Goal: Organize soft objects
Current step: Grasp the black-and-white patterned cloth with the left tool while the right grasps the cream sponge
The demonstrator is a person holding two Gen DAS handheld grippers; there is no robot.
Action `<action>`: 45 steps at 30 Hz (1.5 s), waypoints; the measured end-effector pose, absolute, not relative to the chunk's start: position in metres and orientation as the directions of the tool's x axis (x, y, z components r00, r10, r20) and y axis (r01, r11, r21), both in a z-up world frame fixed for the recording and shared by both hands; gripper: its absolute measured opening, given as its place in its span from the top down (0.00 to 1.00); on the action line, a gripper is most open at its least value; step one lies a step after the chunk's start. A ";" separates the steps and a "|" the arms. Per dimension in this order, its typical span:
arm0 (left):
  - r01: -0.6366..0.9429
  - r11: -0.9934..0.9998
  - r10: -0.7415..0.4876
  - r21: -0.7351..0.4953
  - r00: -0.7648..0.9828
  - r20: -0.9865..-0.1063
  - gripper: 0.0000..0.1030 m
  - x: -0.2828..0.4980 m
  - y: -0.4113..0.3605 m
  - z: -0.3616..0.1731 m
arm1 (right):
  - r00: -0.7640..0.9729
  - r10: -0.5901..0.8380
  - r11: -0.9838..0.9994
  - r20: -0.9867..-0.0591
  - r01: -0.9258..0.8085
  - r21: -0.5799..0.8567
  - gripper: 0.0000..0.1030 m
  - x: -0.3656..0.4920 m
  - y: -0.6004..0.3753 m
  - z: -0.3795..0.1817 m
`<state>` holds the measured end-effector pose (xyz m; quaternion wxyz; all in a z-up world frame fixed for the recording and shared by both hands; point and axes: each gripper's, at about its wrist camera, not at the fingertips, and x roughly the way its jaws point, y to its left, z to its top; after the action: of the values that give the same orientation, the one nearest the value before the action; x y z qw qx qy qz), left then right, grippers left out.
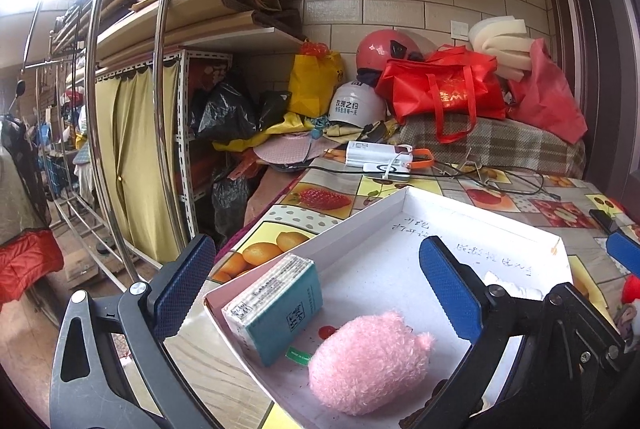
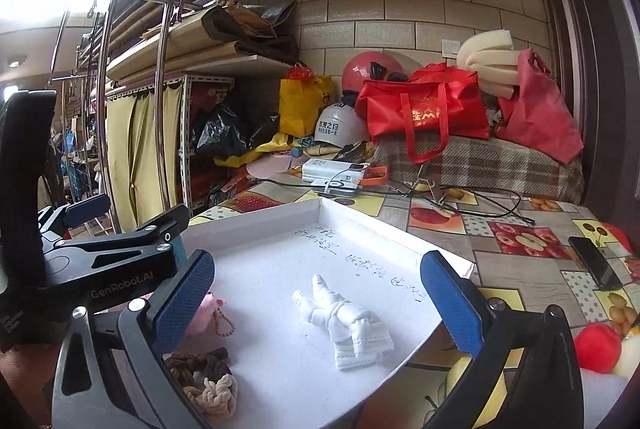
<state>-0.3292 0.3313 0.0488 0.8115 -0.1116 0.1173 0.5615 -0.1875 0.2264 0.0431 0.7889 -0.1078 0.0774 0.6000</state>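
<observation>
From where I stand, both tools hang over the shallow white tray [image 2: 256,225] on the fruit-patterned bench [image 2: 516,257], and both have their jaws spread wide with nothing between the pads. The left hand-held gripper [image 1: 316,293] looks down at the pink plush toy [image 1: 368,361], which lies in the tray's near corner, just ahead of and between its fingers, beside a teal box [image 1: 276,309]; its long axis runs roughly across the jaw opening, slanting toward the right finger. The right hand-held gripper [image 2: 320,297] has the small white fabric bundle [image 2: 344,321] in the same way: centred ahead of its fingers, lying on the tray floor, long axis pointing away and a little to the left (so the jaws would straddle its narrow width). A red soft toy [image 2: 598,347] sits off the tray at the right, nearer the right hand, and I judge it the likeliest thing left to gather.
</observation>
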 end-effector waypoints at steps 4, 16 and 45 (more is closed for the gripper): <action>-0.942 0.332 0.886 -0.054 0.331 -0.325 0.00 -0.331 0.325 0.048 | 0.258 0.932 0.246 -0.254 -0.966 -0.076 0.00 -0.188 0.216 0.042; -0.852 0.522 0.802 -0.029 0.503 -0.322 0.00 -0.303 0.245 0.049 | 0.301 0.917 0.293 -0.262 -0.954 -0.071 0.00 -0.161 0.150 0.042; -0.484 0.846 0.485 0.223 0.525 -0.700 0.00 -0.141 0.170 0.008 | 0.463 0.677 0.467 -0.571 -0.871 -0.152 0.16 0.026 0.055 0.022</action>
<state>-0.1407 0.1696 0.0078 0.8731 0.0002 0.4008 0.2775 0.0260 0.0552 0.0217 0.8272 -0.2177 0.2222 0.4679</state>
